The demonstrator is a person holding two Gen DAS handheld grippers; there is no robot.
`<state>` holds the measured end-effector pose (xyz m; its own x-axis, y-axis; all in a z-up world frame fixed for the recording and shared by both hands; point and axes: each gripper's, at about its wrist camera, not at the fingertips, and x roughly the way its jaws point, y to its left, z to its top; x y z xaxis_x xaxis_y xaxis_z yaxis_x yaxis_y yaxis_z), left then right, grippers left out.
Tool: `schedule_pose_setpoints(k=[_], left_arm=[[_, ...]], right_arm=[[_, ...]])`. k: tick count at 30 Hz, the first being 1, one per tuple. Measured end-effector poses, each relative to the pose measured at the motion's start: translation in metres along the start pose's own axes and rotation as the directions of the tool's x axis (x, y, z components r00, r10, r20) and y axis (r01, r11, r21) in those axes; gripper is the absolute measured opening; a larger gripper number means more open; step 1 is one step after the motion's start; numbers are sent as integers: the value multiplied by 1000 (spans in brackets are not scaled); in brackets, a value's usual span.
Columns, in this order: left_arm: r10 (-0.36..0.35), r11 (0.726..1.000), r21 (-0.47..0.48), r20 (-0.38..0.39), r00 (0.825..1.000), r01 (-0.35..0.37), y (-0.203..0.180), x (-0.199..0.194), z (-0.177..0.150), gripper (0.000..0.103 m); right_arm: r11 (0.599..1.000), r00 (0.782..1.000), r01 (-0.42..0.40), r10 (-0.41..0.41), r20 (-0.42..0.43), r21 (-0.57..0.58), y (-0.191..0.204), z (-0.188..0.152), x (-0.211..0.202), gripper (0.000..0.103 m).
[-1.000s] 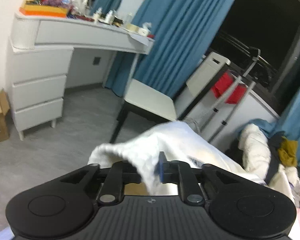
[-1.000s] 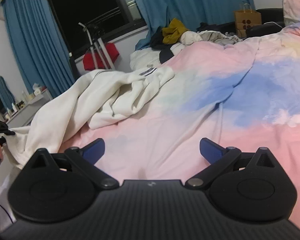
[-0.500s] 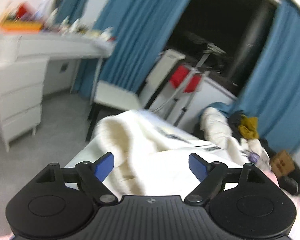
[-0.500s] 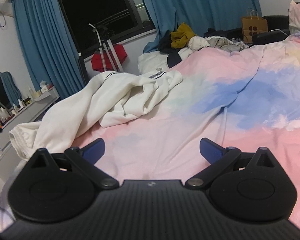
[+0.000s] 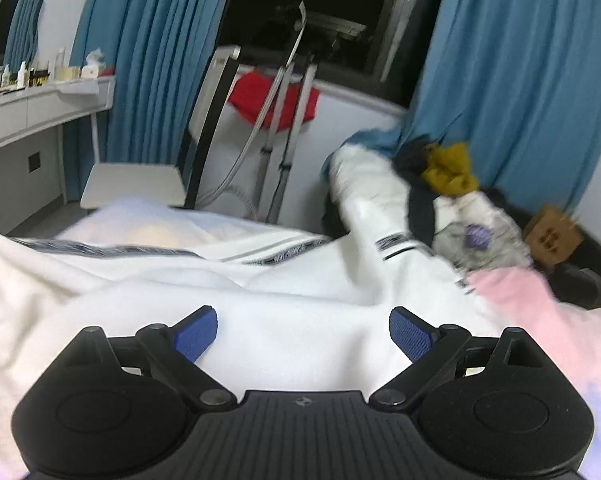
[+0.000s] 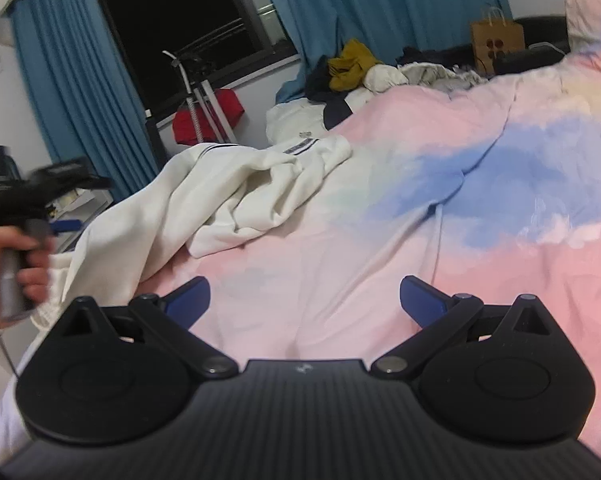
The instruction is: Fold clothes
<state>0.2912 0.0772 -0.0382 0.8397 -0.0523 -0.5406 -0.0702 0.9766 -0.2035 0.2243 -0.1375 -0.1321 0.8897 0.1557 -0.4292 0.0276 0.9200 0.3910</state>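
Here, in the left wrist view, the left gripper [image 5: 302, 332] hangs over the white garment [image 5: 284, 280], fingers spread wide with nothing between them. The garment fills the near part of the picture, a dark striped band crossing it on the far side, and a clothes pile [image 5: 440, 184] sits beyond its far end by the curtain [image 5: 520, 80]. The view is smeared, so folds and hems are hard to read, and the garment's near edge is hidden under the gripper body.

In the right wrist view, the right gripper [image 6: 304, 296] is also spread and empty, over bare duvet [image 6: 380, 240] to the right of the garment [image 6: 228, 188]. The garment lies rumpled and bunched, not folded, running from the duvet's middle down over its left edge. A hand [image 6: 8, 260] holds the other gripper's handle just left of the garment, blurred.

It looks like soft, fairly thick knit: limp, light enough, likely to sag and drag rather than slide. A hem or the striped edge would give the surest pinch. Which part is sleeve or body I cannot tell.
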Motion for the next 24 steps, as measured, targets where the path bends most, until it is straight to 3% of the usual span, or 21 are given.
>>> schedule_pose_setpoints(k=[4,7,8,11,13,17,21,24], left_arm=[[39,999,14,-31,999,-38,-12,56,3,77],[52,997,52,-28,998,-51,-25,80,5,36],[57,996,65,-27,998,-55,-29,88,5,10],[41,995,90,-4,999,-41,-40,84,12,4],[3,991,133,39,999,-8,-45,60,17,4],[-98,976,205,80,992,80,-56,-8,25,3],[-210,944,280,105,972,174,-58,-90,16,3],[-288,916,311,71,955,253,-55,-146,-13,2]], right_arm=[[1000,1000,0,0,-12,20,-7,0,16,103],[999,1000,0,1,-21,36,-12,-1,27,103],[999,1000,0,1,-24,41,-14,-1,31,103],[999,1000,10,-9,-29,35,-14,-2,40,103],[999,1000,7,-6,-28,34,-14,-2,41,103],[1000,1000,2,-2,-2,17,-9,-1,34,103],[1000,999,-4,4,33,16,-6,3,18,103],[1000,998,-11,10,63,20,-4,6,3,103]])
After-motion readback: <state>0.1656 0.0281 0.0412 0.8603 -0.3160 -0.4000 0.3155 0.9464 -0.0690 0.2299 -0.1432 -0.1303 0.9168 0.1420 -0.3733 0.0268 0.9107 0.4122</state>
